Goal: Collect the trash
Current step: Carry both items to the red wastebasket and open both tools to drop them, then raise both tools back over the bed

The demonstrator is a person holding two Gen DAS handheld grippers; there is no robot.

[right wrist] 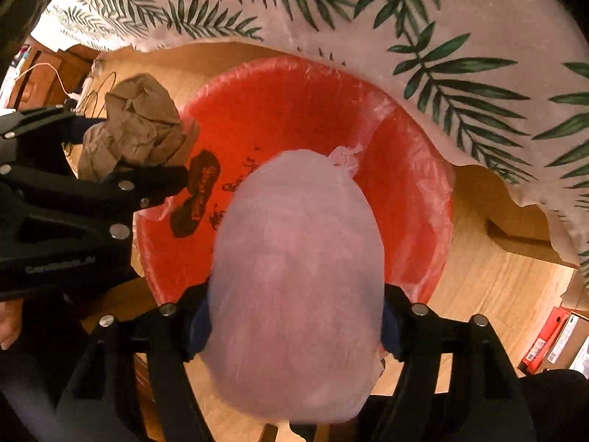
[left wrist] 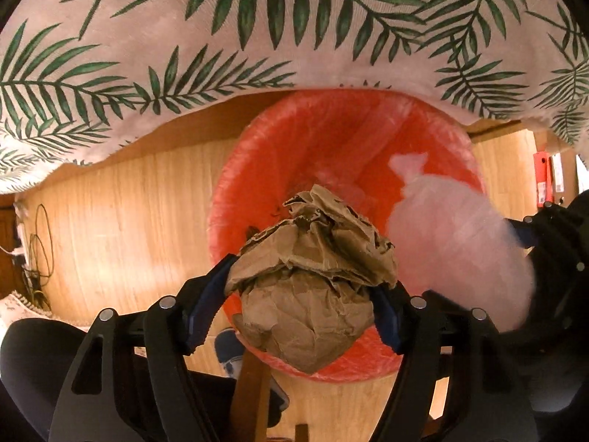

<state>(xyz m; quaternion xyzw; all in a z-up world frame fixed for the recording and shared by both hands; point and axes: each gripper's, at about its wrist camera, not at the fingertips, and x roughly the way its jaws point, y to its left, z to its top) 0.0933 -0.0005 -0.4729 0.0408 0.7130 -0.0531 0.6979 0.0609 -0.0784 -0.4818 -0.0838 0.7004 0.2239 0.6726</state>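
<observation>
My left gripper (left wrist: 305, 287) is shut on a crumpled brown paper bag (left wrist: 313, 287), held over the near rim of a bin lined with a red plastic bag (left wrist: 294, 154). My right gripper (right wrist: 296, 316) is shut on a knotted pale pink plastic bag (right wrist: 294, 287), held above the red-lined bin (right wrist: 287, 118). In the right wrist view the left gripper (right wrist: 147, 169) and its brown paper bag (right wrist: 140, 129) sit at the bin's left rim. In the left wrist view the pink bag (left wrist: 452, 243) shows blurred at the right.
A tablecloth with green leaf print (left wrist: 257, 18) hangs over the bin's far side, also in the right wrist view (right wrist: 441, 37). Wooden floor (left wrist: 129, 221) surrounds the bin. Cables (left wrist: 36, 250) lie at the far left. Red boxes (right wrist: 545, 346) stand on the right.
</observation>
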